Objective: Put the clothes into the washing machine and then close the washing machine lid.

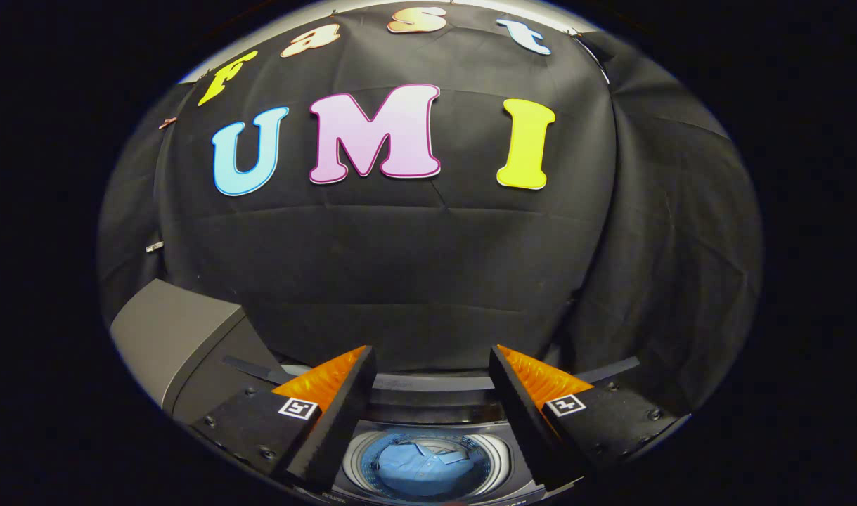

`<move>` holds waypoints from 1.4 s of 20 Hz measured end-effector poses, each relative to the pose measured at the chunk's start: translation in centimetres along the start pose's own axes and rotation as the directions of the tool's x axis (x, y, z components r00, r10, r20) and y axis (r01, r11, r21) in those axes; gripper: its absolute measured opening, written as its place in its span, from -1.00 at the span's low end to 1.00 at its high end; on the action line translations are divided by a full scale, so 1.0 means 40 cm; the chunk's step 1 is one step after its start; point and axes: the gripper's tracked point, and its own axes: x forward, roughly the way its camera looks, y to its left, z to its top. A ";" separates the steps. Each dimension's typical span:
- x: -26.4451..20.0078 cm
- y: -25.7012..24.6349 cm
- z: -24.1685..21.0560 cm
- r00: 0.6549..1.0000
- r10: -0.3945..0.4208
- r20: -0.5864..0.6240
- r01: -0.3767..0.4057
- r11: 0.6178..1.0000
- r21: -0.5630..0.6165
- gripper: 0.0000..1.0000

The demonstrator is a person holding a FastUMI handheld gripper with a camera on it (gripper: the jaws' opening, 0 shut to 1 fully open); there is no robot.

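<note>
A light blue shirt (422, 464) lies folded inside the round drum (358, 460) of the top-loading washing machine, below and between my fingers. The machine's rear rim (435, 385) runs across just beyond the fingertips. My gripper (432, 358) hovers above the drum opening, open, with a wide gap and nothing between its fingers. I cannot make out the lid for certain; a dark grey panel (171, 334) stands raised to the left of the left finger and may belong to it.
The booth's black cloth wall (414, 267) hangs close behind the machine and wraps round to the right. The grey panel on the left rises beside the left finger.
</note>
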 end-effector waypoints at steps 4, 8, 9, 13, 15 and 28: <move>-0.030 0.000 -0.033 0.999 0.014 -0.030 -0.014 1.000 0.005 1.00; -0.048 0.001 -0.062 0.998 0.023 -0.054 -0.024 1.000 -0.014 1.00; -0.057 0.000 -0.076 0.997 0.027 -0.071 -0.029 0.999 -0.028 1.00; -0.091 -0.019 -0.174 0.980 0.016 -0.196 -0.039 0.993 -0.113 0.99; -0.104 -0.002 -0.215 0.980 0.027 -0.197 -0.046 0.995 -0.091 0.98; -0.107 -0.002 -0.171 0.987 0.021 -0.160 -0.031 0.998 -0.060 0.98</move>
